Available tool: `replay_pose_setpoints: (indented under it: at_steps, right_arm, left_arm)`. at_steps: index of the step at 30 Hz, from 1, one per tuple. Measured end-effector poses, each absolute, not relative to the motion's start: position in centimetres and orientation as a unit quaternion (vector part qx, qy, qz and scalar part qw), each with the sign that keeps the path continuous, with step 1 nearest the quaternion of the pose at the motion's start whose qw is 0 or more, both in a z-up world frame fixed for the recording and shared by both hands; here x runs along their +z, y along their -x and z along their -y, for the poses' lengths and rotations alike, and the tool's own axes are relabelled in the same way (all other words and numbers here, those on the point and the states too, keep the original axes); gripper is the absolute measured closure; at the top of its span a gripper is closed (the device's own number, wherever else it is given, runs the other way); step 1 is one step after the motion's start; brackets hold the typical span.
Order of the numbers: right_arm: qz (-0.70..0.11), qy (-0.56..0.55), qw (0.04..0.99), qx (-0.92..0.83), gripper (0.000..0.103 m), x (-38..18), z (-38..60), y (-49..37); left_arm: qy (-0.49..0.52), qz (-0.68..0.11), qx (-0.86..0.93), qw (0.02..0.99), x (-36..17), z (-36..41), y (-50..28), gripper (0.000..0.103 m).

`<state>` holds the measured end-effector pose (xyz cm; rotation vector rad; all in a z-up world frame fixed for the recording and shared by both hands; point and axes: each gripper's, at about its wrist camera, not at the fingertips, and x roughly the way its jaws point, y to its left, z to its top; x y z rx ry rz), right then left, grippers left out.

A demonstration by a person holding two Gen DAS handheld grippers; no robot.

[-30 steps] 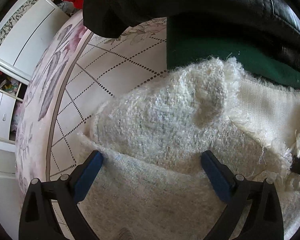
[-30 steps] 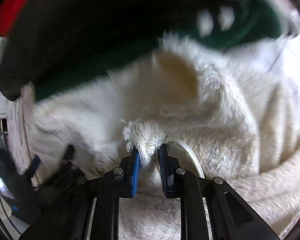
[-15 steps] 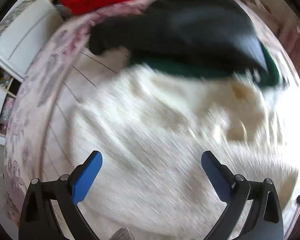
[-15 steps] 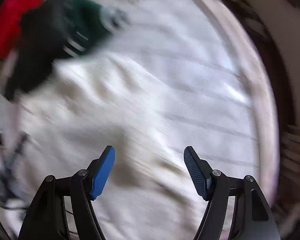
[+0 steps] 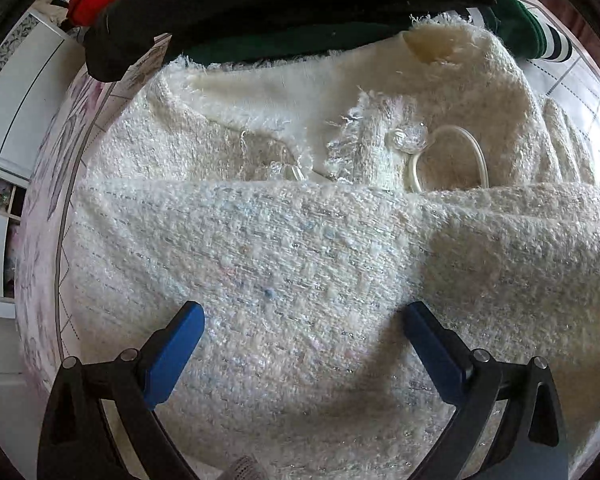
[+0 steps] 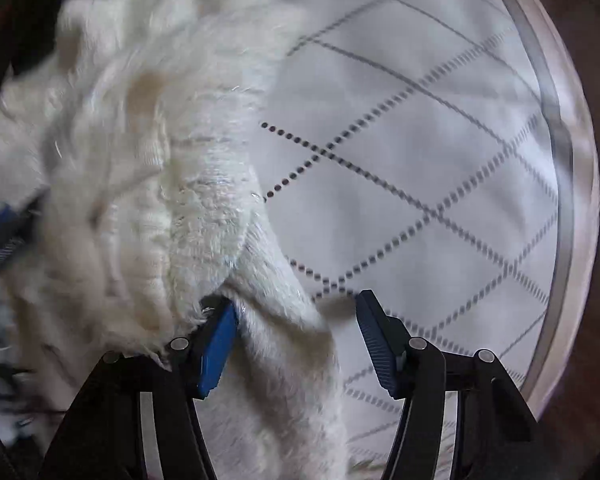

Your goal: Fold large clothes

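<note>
My right tool [image 6: 296,340] has let go of the fuzzy edge it pinched a second ago, and its jaws, apart, have just been closing a little over the next fold of the white sweater [image 5: 300,264], which lies between them but unpressed. My left tool [image 5: 302,344] hangs wide apart and empty above the sweater's folded-over panel. With that fold laid down, I judge the next grab is the sweater's right side, beside the quilted bed cover [image 6: 420,120].
</note>
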<state>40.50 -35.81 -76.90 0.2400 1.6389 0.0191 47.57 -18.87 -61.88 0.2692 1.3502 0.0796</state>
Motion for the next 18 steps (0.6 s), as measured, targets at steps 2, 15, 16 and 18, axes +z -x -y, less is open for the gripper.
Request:
replay_pose_setpoints:
  at_steps: [2,15,16,18]
  right_arm:
    - [-0.719,-0.117,0.685,0.011,0.04,-75.9,37.4,-39.8]
    - [-0.657,-0.176,0.731,-0.051,0.103,-76.2,45.8,-43.0]
    - [-0.648,-0.208,0.727,-0.089,0.103,-76.3,48.3,-42.3]
    - [-0.625,-0.336,0.7,-0.073,0.102,-76.8,52.4,-41.0]
  left_arm:
    - [-0.129,-0.621,0.039,0.772,-61.9,18.9,-47.6,0.0]
    - [-0.12,-0.625,0.025,0.771,-61.9,19.2,-47.8,0.0]
    - [-0.12,-0.625,0.025,0.771,-61.9,19.2,-47.8,0.0]
    - [-0.124,-0.623,0.026,0.772,-61.8,19.2,-47.7,0.0]
